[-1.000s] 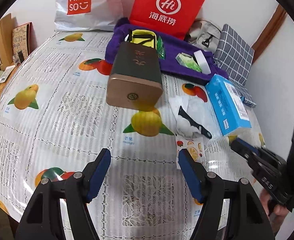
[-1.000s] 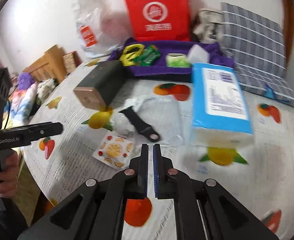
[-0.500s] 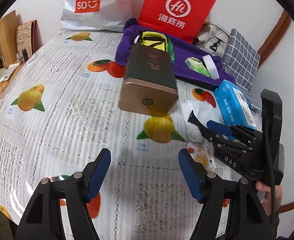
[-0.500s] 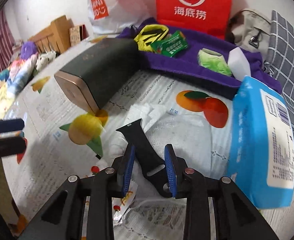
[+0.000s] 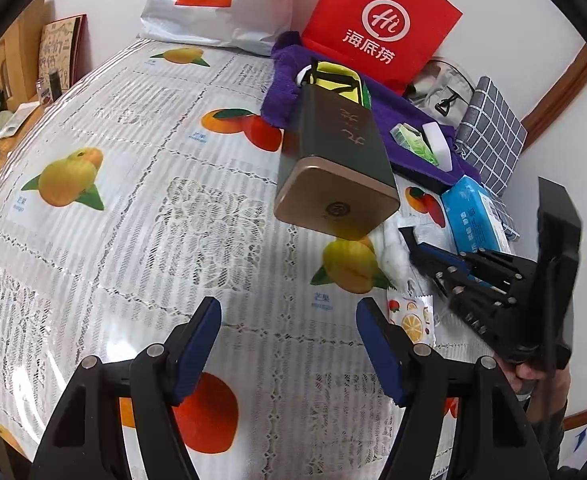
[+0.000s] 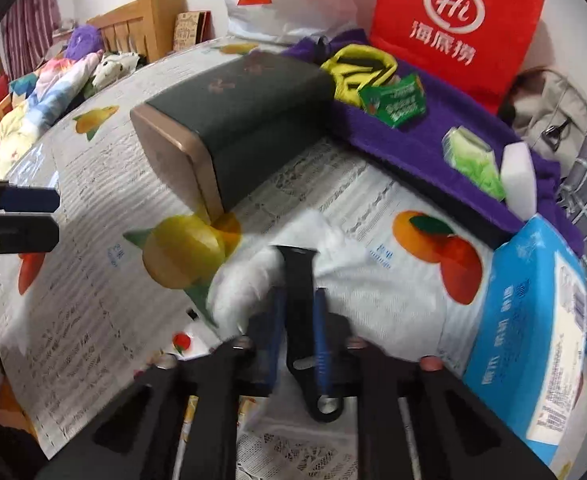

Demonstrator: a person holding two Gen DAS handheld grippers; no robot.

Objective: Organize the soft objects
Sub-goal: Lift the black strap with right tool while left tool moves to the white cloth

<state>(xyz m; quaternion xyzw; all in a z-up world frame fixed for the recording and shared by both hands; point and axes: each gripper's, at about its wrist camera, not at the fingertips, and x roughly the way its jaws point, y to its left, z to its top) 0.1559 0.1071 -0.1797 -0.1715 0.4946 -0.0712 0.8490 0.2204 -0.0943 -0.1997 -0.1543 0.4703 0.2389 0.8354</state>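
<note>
The right gripper (image 6: 298, 320) sits low near the table's (image 5: 93, 280) right edge with its blue fingers (image 6: 320, 332) drawn in close on either side of a black strap (image 6: 299, 280); the picture is blurred there, so I cannot tell whether the pads actually pinch it or just flank it. The strap lies on a crumpled white tissue (image 6: 249, 280), its holed end back between the fingers and its wide end pointing toward the far side. A fruit-print sachet (image 5: 411, 316) lies just beside the tissue, nearer the front edge. The left gripper (image 5: 289, 340) hovers over the bare front-middle of the cloth, jaws wide apart and holding nothing. By my reading the step in hand is the grasp of the strap, the first soft thing to be gathered. Further in, a dark tin (image 5: 333, 168) lies on its side mid-table and a blue tissue pack (image 6: 533, 340) lies at the right edge. Beyond them a purple towel (image 6: 413, 136) along the far edge already carries a yellow pouch (image 6: 357, 68), a green packet (image 6: 393, 98), a pale green bundle (image 6: 473, 160) and a white sponge (image 6: 519, 180), so it looks like the collecting place. The next move calls for a firm close on the strap's narrow middle, then a lift clear of the tissue so that it does not drag along, then a carry past the tin to a free patch of towel.
</note>
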